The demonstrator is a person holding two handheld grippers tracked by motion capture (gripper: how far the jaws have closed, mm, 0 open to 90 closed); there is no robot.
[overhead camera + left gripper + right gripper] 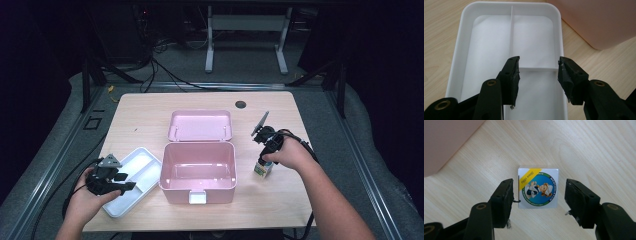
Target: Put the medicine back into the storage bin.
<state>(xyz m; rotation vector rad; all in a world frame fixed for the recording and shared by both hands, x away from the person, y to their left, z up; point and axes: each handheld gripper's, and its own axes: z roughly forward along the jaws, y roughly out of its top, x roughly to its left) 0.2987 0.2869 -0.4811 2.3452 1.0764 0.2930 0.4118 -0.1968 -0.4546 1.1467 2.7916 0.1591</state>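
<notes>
On the wooden table (pixel 145 112) stands a pink box (pixel 198 172) with its lid (pixel 200 125) folded back, and it sits between the two hands. To the left of it, touching or almost touching its corner, lies a white divided tray (pixel 142 162). The left gripper (pixel 114 181) hovers over the near end of this tray; in the left gripper view its jaws are spread apart with nothing between them, above the thin partition walls of the tray (pixel 511 32), and the pink box wall (pixel 599 20) is just beside. To the right of the box, a little apart from it, stands a small carton (pixel 262 169) with a round printed label. The right gripper (pixel 265 150) points down on it. In the right gripper view the carton (pixel 538 187) lies between the parted jaws, not yet clamped; the left jaw is just beside its edge, the right jaw a bit away. A corner of the pink box (pixel 446 142) is near.
</notes>
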